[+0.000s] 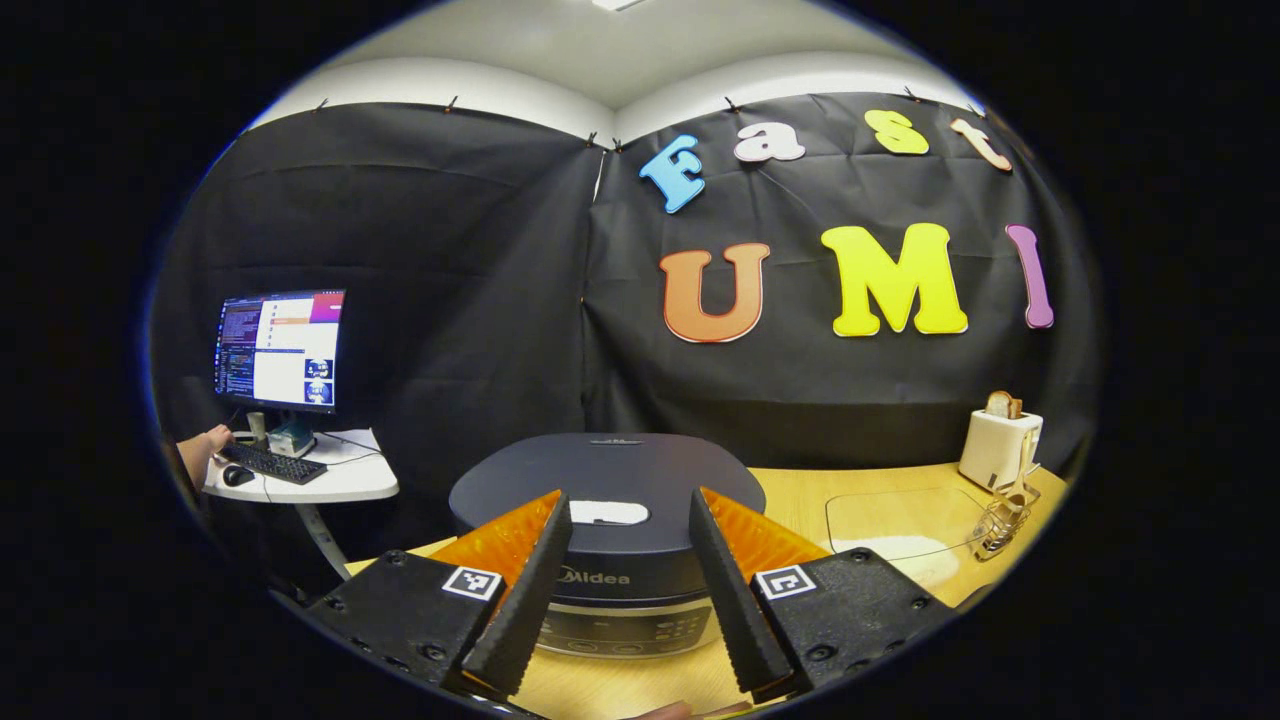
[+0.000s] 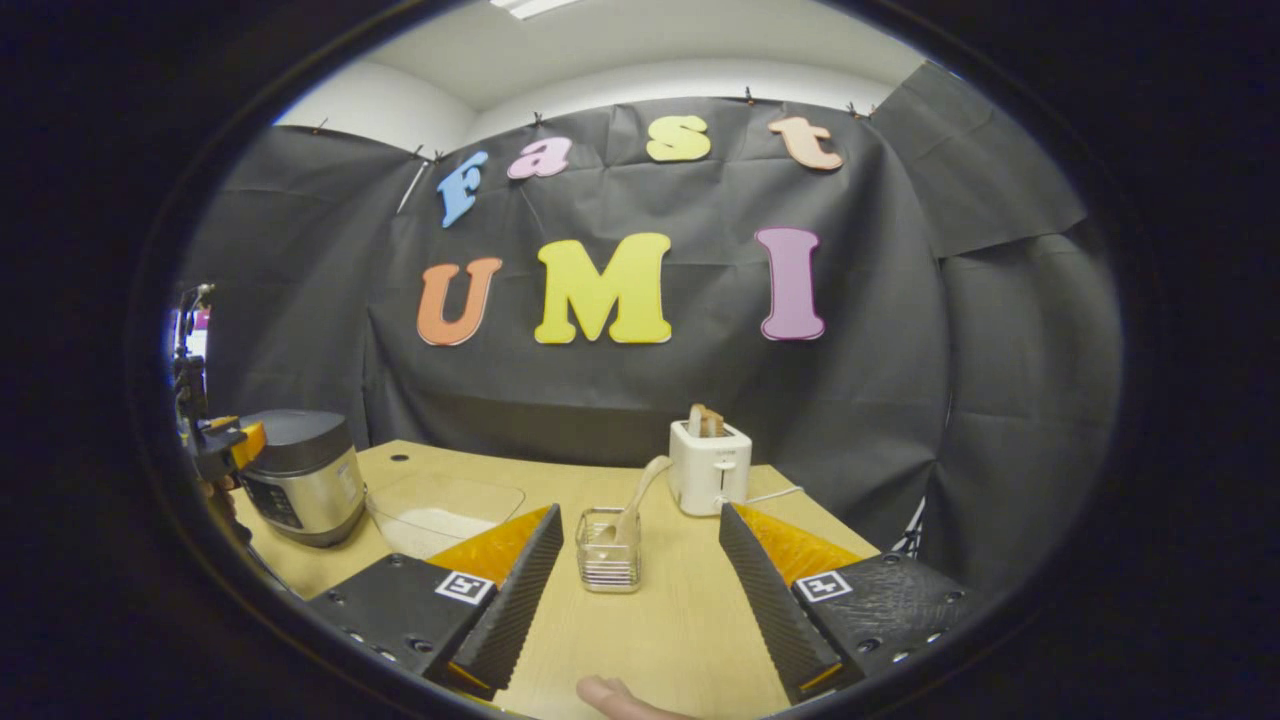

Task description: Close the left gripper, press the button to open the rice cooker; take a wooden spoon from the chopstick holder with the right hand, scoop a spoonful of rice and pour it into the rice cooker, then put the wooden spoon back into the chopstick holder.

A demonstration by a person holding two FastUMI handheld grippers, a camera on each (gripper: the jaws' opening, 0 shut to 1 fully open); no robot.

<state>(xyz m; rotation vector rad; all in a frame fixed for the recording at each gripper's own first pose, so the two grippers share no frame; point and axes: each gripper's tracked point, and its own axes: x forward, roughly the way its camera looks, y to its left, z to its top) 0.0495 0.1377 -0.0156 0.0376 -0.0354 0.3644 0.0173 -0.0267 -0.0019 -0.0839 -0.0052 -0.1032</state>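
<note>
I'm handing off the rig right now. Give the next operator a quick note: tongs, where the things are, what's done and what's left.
Left tongs: open, held in front of the rice cooker, not touching it.
Right tongs: open, empty, aimed at the chopstick holder.
Cooker lid shut, at the table's left end. Wooden spoon stands in the holder, toaster behind it. Clear rice container sits between cooker and holder.
Done: nothing yet.
Left: close left tongs, press the lid button, take spoon, scoop rice, pour into cooker, return spoon.
</note>
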